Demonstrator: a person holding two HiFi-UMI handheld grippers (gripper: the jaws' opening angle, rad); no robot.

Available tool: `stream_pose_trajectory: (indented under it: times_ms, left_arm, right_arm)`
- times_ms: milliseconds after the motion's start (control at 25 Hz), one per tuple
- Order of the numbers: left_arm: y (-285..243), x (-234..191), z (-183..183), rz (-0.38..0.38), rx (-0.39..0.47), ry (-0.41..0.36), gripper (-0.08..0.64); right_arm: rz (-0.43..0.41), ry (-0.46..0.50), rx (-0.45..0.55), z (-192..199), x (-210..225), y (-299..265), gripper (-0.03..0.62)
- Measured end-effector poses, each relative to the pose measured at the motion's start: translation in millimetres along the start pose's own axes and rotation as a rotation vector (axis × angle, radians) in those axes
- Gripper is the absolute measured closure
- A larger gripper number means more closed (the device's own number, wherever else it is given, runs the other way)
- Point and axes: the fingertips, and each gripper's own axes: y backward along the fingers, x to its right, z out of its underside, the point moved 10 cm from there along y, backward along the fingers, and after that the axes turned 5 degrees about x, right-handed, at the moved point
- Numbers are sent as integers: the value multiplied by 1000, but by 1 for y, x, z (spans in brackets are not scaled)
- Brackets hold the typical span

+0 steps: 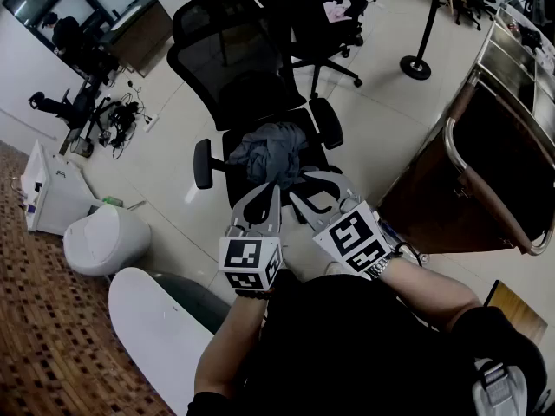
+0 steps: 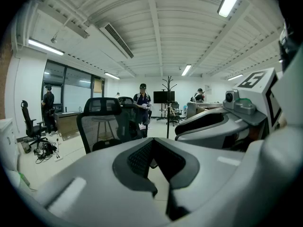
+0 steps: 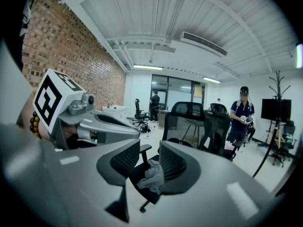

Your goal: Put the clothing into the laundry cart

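A crumpled grey garment (image 1: 270, 152) lies on the seat of a black mesh office chair (image 1: 227, 68) just ahead of me. Both grippers hover side by side at the seat's near edge, short of the garment. My left gripper (image 1: 275, 189) has its tips together with nothing held (image 2: 152, 143). My right gripper (image 1: 317, 189) stands a little open, empty; between its pads (image 3: 150, 157) I see the garment (image 3: 154, 174) farther off on the chair (image 3: 189, 119). The laundry cart (image 1: 499, 199), brown with a metal rim, stands to the right.
A second black chair (image 1: 323, 20) stands behind the first, a stanchion base (image 1: 415, 67) beyond. At left are a white round bin (image 1: 108, 237), a white box (image 1: 48, 189) and floor cables (image 1: 117, 120). People (image 3: 242, 119) stand farther back beside a coat stand (image 3: 277, 122).
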Motion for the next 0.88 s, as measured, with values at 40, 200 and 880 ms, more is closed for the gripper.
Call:
stream_pose_trajectory:
  times_ms: [40, 200, 880]
  left_arm:
    - [-1, -2, 0, -2, -2, 2, 557]
    - [-5, -12, 3, -10, -11, 14, 557]
    - [-35, -89, 49, -64, -59, 102, 557]
  right_arm:
    - [-4, -3, -4, 0, 1, -2, 461]
    - [-18, -12, -21, -1, 4, -11, 424]
    - [-85, -71, -152, 32, 22, -93, 272]
